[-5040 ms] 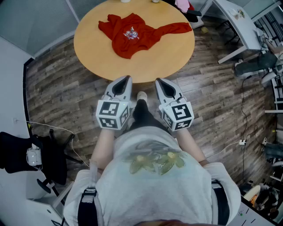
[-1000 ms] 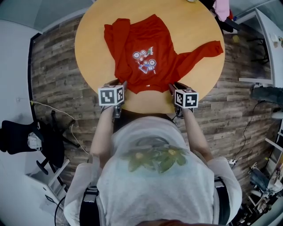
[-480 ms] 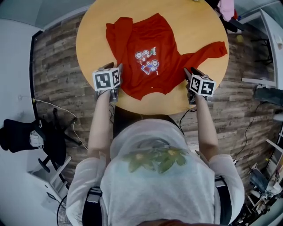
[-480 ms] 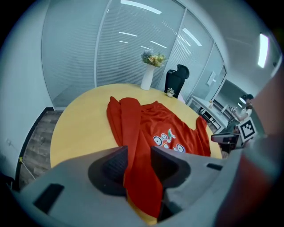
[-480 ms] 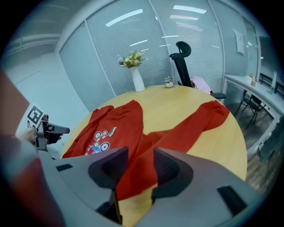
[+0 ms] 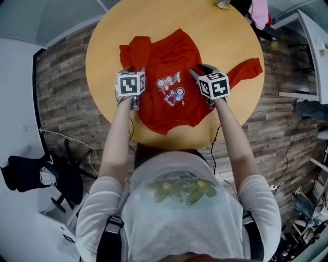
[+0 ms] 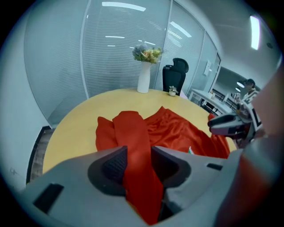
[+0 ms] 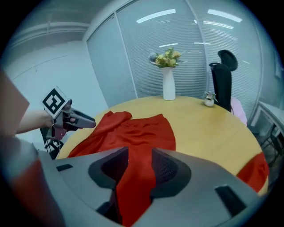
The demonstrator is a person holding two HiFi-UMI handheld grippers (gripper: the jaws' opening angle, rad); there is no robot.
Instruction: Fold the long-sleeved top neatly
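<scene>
The red long-sleeved top (image 6: pixel 169 61) lies spread on the round wooden table (image 6: pixel 205 25), print (image 6: pixel 171 89) facing up. Its left sleeve (image 6: pixel 137 51) is folded along the body, and its right sleeve (image 6: pixel 246 69) stretches out to the right. My left gripper (image 6: pixel 132 70) hovers over the left side at the sleeve, jaws apart, and red cloth (image 7: pixel 133 133) shows in the gap (image 7: pixel 138 153). My right gripper (image 6: pixel 201 70) is over the right chest. Its jaws have just been opening, and red fabric (image 8: pixel 142 128) shows between them (image 8: pixel 140 155), with the pads not pressing on it.
A white vase with flowers (image 8: pixel 168 84) and a small object (image 6: pixel 222 4) stand at the table's far side. A black chair (image 7: pixel 174 75) is behind the table, another black chair (image 6: pixel 31 174) on the floor at left, and a white desk (image 6: pixel 307 56) at right.
Both grippers left the hem at the near table edge, swung outward, then moved forward over the middle of the top. The hem now lies loose and rounded.
</scene>
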